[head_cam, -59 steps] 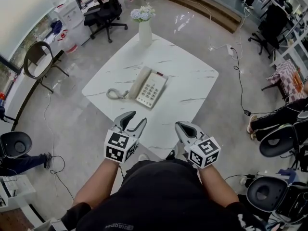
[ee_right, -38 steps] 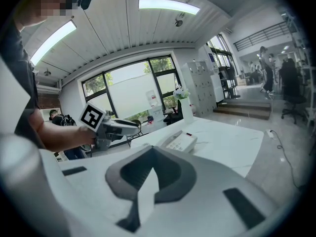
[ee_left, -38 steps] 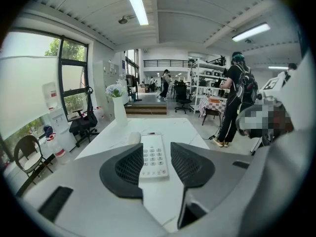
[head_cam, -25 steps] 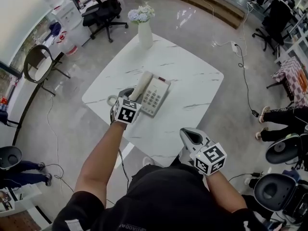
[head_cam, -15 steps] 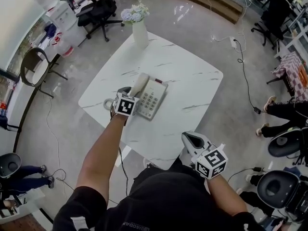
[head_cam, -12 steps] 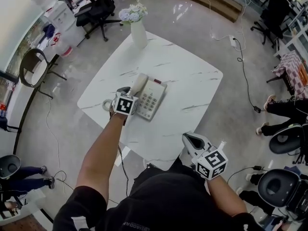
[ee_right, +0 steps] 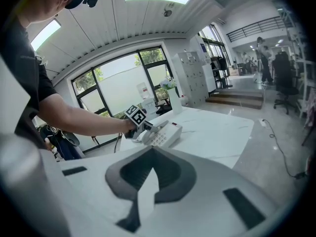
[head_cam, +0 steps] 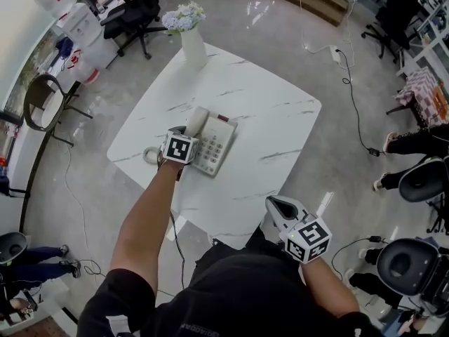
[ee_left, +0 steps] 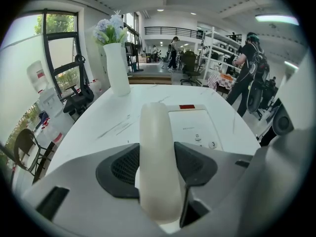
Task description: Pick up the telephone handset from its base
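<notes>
The white, grey-veined marble table (head_cam: 270,114) fills the middle of the floor in front of you. Left of its centre sits the cream push-button telephone base (head_cam: 216,146), keypad facing up. At the far corner stands a tall white vase of pale blue and white flowers (head_cam: 191,46), well apart from the phone.

Your left gripper (head_cam: 186,132) reaches out over the table's left part and points down at the phone. Its jaws have just been opening and now stand wide apart, straddling the near end of the cream telephone handset (head_cam: 198,121). The left gripper view shows the dark pads (ee_left: 121,168) close on either side of it without clamping it. The handset lies in its cradle along the left side of the base, running away from you.

Your right gripper (head_cam: 273,203) hangs off the table's near edge, close to your body, well apart from the phone. Its jaws are together with nothing between them.

The coiled cream cord (head_cam: 150,154) lies on the table just left of the base.
</notes>
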`<state>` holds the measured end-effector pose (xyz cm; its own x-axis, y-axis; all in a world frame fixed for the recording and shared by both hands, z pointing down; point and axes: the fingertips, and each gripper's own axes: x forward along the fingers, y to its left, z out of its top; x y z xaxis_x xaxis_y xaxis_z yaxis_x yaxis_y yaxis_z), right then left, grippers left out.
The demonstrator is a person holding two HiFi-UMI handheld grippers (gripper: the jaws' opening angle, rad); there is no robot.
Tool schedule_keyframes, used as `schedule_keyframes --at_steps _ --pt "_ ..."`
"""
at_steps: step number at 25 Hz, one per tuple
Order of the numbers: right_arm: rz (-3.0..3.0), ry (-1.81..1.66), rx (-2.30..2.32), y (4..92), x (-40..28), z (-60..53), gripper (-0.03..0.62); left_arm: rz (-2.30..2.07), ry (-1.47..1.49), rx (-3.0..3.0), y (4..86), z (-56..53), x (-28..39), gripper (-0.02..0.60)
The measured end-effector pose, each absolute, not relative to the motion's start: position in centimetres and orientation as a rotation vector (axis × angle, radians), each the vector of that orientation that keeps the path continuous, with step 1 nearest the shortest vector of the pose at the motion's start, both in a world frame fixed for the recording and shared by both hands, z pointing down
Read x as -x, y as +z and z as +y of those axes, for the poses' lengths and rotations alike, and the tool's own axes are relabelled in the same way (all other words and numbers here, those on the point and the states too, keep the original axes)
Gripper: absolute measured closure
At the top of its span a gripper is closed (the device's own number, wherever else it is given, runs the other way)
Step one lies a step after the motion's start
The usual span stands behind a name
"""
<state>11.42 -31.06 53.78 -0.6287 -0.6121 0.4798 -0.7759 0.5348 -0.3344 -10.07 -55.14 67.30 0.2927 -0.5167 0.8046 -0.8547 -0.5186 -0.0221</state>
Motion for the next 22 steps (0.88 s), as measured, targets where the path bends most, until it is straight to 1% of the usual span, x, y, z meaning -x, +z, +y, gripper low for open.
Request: schedule_keyframes --at_steps 7,11,22 --pt "-2.457 0.773 -1.189 54.1 -12.4 -30.7 0.592 -1.194 1.127 -2.114 68.4 -55.4 10.1 0.356" --pt "-2.455 0.771 -1.201 54.0 -12.7 -30.3 0.592 -1.179 1.127 -2.094 68.3 -55.4 9.8 0.364" --pt "-2.484 0.733 -1.2 52.7 -11.2 -29.5 0.592 -1.181 1.147 -2.163 65.1 -54.0 10.1 0.367"
